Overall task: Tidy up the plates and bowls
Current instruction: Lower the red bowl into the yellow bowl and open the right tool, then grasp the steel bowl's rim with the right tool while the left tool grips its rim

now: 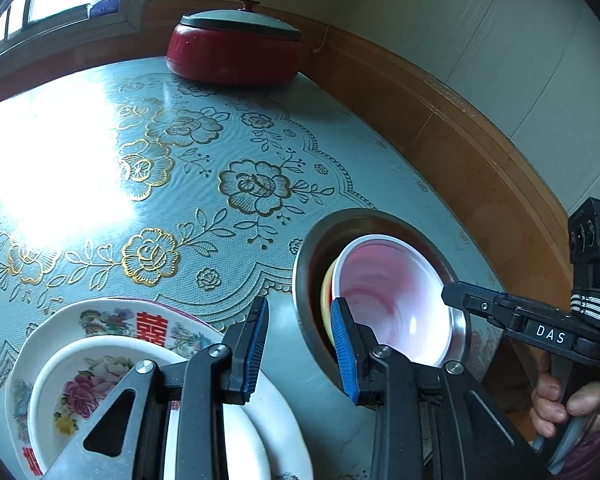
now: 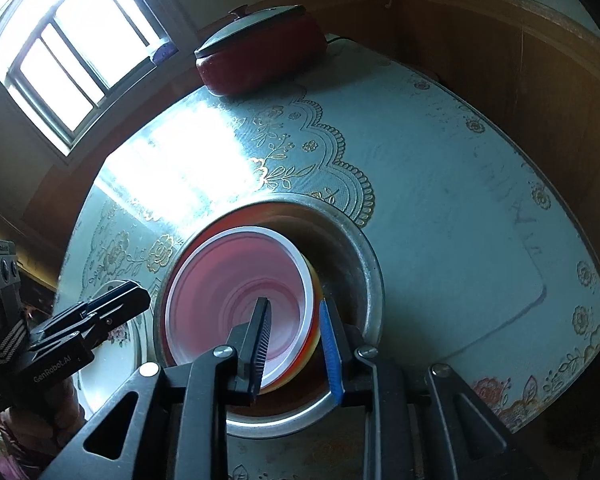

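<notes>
A: Pink bowl (image 2: pixel 240 300) sits nested on a yellow one (image 2: pixel 314 334) inside the steel basin (image 2: pixel 352 240), right tongs (image 2: pixel 294 344) straddling its rim, jaws parted, not pinching

B: Left tongs (image 1: pixel 300 344) gape too, nothing between them, hovering between the basin and the 2 flowered plates (image 1: pixel 112 320)

A: Those bowls look like light, stiff, slick plastic, I'd say; pinch the rim. The plates look like china, heavier, chip-prone

Two fisheye views, each mounted on a handheld gripper, look steeply down along its fingers at a table (image 1: pixel 100 184) from close range. Both share the metal basin (image 1: pixel 306 280) of bowls, the red pot (image 2: pixel 260 64) and the window.
</notes>
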The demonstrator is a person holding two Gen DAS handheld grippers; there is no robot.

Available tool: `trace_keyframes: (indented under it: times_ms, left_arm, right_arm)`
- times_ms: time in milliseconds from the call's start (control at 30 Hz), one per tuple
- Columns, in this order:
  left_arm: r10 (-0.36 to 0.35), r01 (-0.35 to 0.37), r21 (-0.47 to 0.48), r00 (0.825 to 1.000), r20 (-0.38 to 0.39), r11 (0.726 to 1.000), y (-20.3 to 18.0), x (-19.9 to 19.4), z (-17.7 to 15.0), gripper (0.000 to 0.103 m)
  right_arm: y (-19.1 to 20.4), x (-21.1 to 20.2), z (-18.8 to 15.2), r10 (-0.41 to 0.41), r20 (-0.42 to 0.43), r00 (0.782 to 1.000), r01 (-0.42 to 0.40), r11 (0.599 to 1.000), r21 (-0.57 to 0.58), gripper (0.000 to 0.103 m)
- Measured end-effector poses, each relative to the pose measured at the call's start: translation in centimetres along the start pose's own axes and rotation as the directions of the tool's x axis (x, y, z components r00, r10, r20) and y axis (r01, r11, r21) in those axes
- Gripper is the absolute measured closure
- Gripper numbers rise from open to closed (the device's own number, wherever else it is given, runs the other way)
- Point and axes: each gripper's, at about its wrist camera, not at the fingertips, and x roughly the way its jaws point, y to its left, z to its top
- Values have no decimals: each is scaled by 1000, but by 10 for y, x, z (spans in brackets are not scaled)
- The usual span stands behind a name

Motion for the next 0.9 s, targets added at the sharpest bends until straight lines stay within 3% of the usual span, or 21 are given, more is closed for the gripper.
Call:
trace_keyframes:
  times_ms: [367,900]
  left_arm:
    - [62,-62,12,998,6,998,5,3,0,70]
    - [62,-59,72,998,-29,996,-3,15,-2,70]
  right_arm:
    - [14,-4,7,-57,20,998,59,990,-129,74]
    - [-29,-11,8,-95,35,995,94,996,7,71]
